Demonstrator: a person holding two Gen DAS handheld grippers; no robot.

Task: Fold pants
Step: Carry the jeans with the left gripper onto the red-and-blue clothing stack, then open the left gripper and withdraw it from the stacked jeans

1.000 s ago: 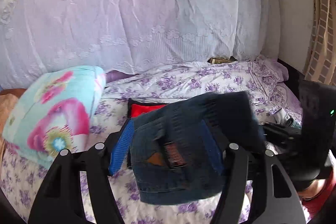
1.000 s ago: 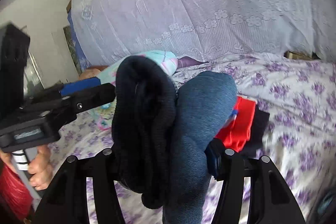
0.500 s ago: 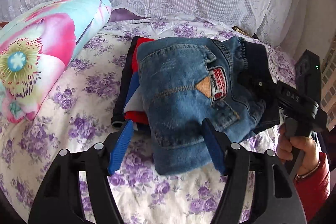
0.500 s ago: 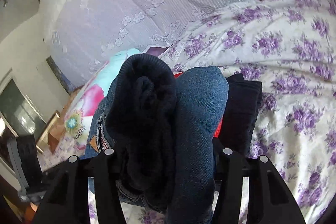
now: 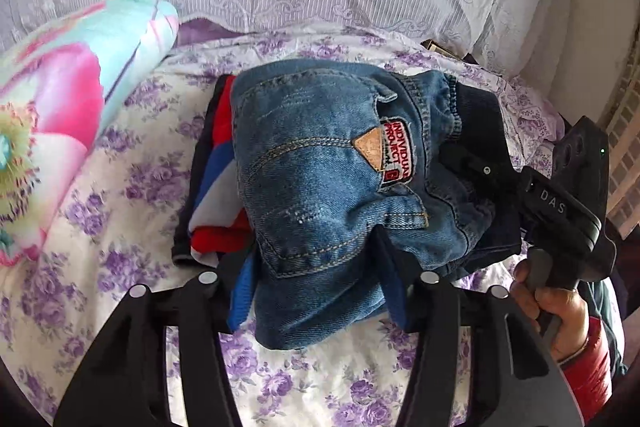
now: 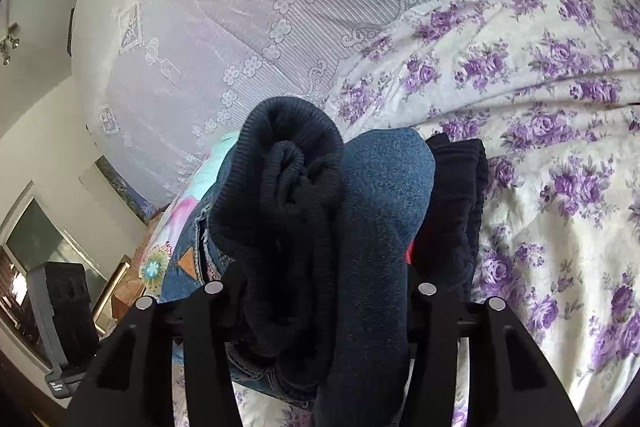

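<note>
Denim pants [image 5: 328, 163], folded, sit pinched between the jaws of both the left gripper [image 5: 316, 271] and right gripper [image 6: 320, 267]

Jeans [image 5: 320, 187]: a second ago we held them up in the air; now they rest on the folded clothes pile [image 5: 216, 187].
Left gripper [image 5: 316, 267]: we have brought it low over the bedsheet [image 5: 120, 187].
Right gripper [image 6: 316, 267]: tilted further toward the bed, lace curtain [image 6: 240, 27] now filling more of its view.
</note>
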